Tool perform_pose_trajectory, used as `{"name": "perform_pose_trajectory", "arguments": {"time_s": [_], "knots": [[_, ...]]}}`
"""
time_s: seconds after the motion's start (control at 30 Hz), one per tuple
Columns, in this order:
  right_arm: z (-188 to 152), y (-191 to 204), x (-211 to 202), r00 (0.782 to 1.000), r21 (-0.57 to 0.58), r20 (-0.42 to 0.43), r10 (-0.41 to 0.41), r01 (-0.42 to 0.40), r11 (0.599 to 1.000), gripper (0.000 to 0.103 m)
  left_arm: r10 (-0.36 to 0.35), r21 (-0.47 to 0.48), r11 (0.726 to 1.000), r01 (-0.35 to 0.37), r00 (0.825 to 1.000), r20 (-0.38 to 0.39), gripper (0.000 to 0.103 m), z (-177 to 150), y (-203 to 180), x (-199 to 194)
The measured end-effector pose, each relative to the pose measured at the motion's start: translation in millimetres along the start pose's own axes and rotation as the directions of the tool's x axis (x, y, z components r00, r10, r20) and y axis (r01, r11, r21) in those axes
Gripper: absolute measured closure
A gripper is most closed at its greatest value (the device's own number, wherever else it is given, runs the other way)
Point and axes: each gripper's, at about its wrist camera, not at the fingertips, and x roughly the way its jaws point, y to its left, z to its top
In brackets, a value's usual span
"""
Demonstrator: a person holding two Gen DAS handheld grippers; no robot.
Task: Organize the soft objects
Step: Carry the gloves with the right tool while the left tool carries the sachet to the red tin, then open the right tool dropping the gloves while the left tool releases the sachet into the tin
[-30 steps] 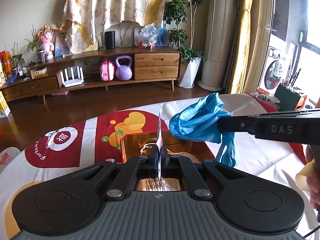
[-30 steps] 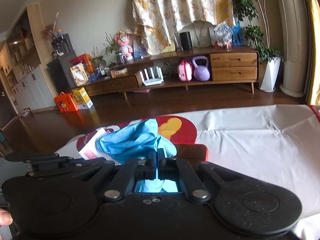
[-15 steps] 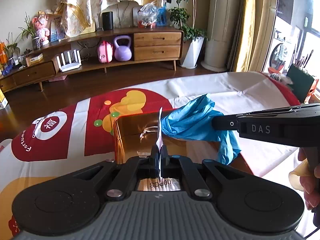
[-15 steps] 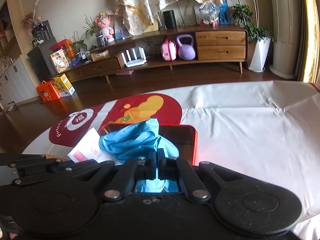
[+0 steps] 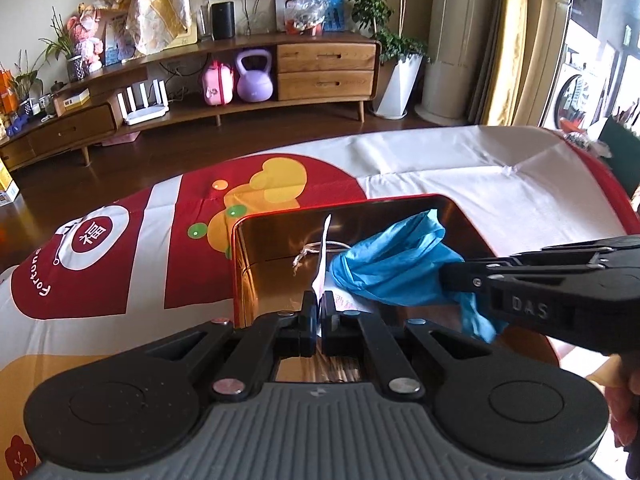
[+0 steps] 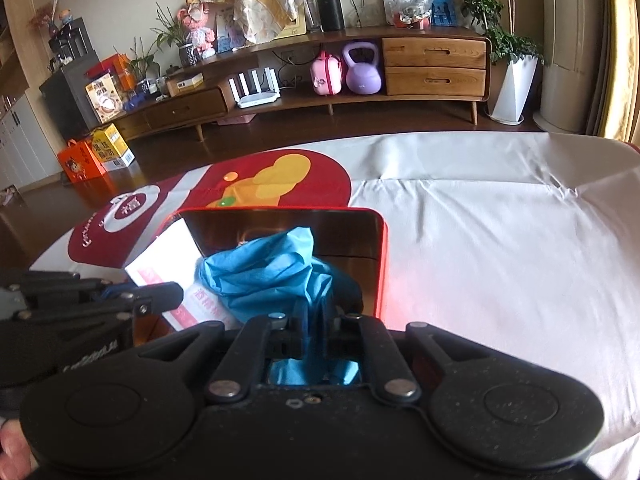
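An open red tin point(image 5: 239, 264) with a shiny gold inside stands on the table. My left gripper point(image 5: 318, 312) is shut on a thin white and pink packet point(image 5: 322, 256), held edge-on over the tin's near left part. In the right wrist view the packet point(image 6: 168, 256) shows its flat face. My right gripper point(image 6: 315, 336) holds a crumpled blue glove point(image 6: 272, 276) low over the tin point(image 6: 382, 264). Its jaws are opening, with the glove still pinched between them. From the left wrist view the glove point(image 5: 392, 268) bunches off the right gripper's tip point(image 5: 446, 280).
A white and red printed cloth point(image 5: 460, 176) covers the table around the tin. A hand point(image 5: 624, 412) shows at the right edge. Beyond the table's far edge are dark floor and a long wooden cabinet point(image 6: 436, 68).
Both grippers have sunk toward the tin, carrying the packet and the glove, and now tilt further downward. The gap between the right gripper's fingers has widened slightly.
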Motion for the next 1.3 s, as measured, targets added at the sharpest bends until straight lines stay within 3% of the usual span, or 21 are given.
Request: {"name": "perform_pose_trajectory", "arguments": {"time_s": [0.23,0.57,0.63,0.8,0.87,1.3], "knots": [[-2.1,1.4,3.2,1.000,-0.034,0.002,-0.008,0.008,0.999,0.087,0.022,0.007,1.000,-0.021,0.999,-0.044,0.101,2.5,-0.2,19.2],[-1.8,4.4,-10.6,1.000,-0.069,0.010,0.025,-0.024,0.997,0.066,0.036,-0.003,0.999,-0.037,0.996,-0.076,0.097,8.1,-1.6,18.3],[-2.4,5.6,-16.2,1.000,-0.074,0.016,0.024,-0.023,0.997,0.064,0.024,-0.011,1.000,-0.024,0.997,-0.073,0.093,8.6,-1.0,14.3],[-4.2,7.3,-33.8,0.999,-0.086,0.026,0.042,-0.040,0.996,0.058,0.020,-0.006,1.000,-0.020,0.999,-0.043,0.060,7.8,-2.6,-1.3],[-5.3,7.7,-43.5,0.998,-0.094,0.034,0.051,-0.048,0.994,0.056,0.016,-0.009,1.000,-0.016,1.000,-0.023,0.052,7.8,-4.0,-11.0],[-16.0,16.4,-113.1,0.992,-0.100,0.089,0.093,-0.084,0.991,0.042,-0.012,-0.030,0.999,0.014,0.999,0.047,0.051,-2.4,-10.8,-80.7]]}}
